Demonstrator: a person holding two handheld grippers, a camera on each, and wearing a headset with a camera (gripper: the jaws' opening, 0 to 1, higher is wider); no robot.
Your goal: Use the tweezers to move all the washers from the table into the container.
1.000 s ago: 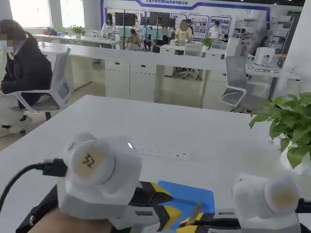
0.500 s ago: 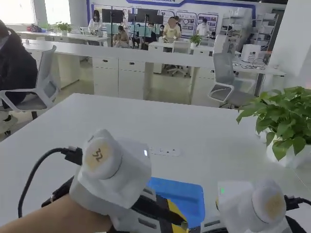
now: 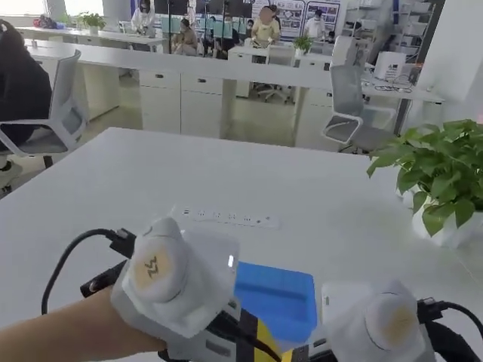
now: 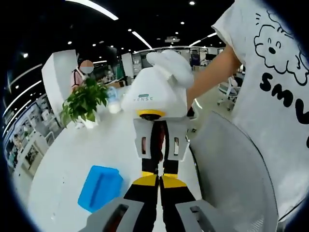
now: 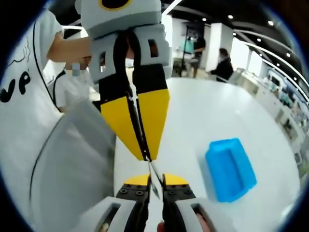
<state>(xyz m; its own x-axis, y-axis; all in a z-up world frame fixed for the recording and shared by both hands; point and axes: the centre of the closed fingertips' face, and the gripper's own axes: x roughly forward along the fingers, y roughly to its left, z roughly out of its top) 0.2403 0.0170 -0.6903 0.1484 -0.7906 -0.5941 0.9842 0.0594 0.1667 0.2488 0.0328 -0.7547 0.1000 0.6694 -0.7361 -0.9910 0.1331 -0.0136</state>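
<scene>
Tweezers (image 5: 146, 157): held lengthwise between the yellow jaws of the left gripper (image 5: 144, 147), which are closed flat on them. The bare metal tip sticks out past those jaws.

The tip reaches into the narrow gap between the jaws of the right gripper (image 5: 155, 180). These jaws stand close together around it. Whether they actually pinch the tip cannot be told.

The two grippers face each other nose to nose above the near edge of the white table (image 3: 339, 204).

Blue container (image 5: 231, 169): an open rectangular tray resting on the table. In the head view it lies just beyond the grippers, apart from both pairs of jaws.

Surroundings: a white power strip (image 3: 226, 219) lies farther back on the table, and a potted plant (image 3: 438, 173) stands at its right edge. A black cable (image 3: 68, 256) runs from the left gripper's body.
</scene>
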